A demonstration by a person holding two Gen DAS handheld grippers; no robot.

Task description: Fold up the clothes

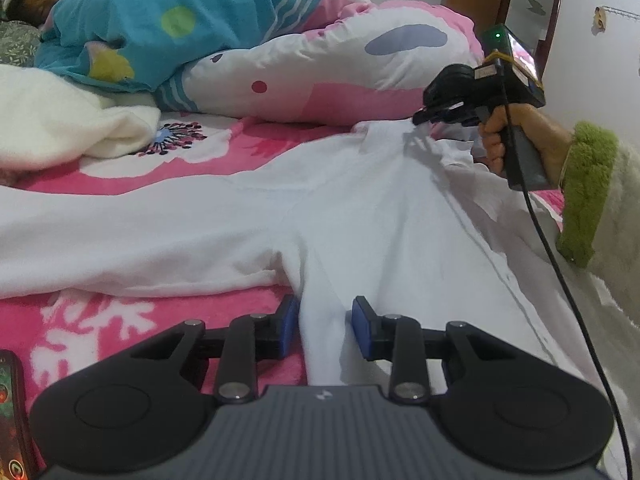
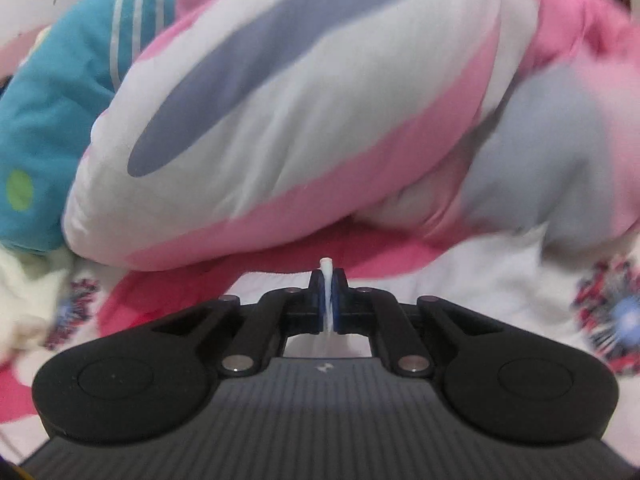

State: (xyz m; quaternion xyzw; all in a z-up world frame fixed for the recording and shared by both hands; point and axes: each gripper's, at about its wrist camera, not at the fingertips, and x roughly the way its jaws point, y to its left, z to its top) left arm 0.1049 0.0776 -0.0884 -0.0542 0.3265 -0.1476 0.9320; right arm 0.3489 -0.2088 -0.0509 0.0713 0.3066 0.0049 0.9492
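- Pink flowered bedding covers the bed (image 1: pixel 120 320), with a rolled quilt (image 1: pixel 320 64) and a sleeping person under a teal cover at 11 o'clock in the left wrist view.
- Across this bed the white garment (image 1: pixel 320 208) lies spread. One sleeve runs out toward 9 o'clock, and the body runs from near the camera up toward 1 o'clock, so the long axis points roughly from 6 to 1 o'clock.
- Left gripper (image 1: pixel 325 330): its fingers are parted, blue pads on either side of the garment's near side edge, just below the armpit crease. Cloth sits between them but is not pinched.
- Right gripper (image 2: pixel 329 294): its fingers are clenched on a thin ridge of white cloth that stands up between the pads. In the left wrist view this tool sits at 2 o'clock, at the garment's far end near the collar, held by a hand (image 1: pixel 516 136) in a green-cuffed sleeve.
- Judgement: the far end is held and the near side edge is bracketed. The left fingers are nearer that edge, and closing there would give two holds along one side of the long axis.
- Whether the garment is being laid out or a fold is under way cannot be told.
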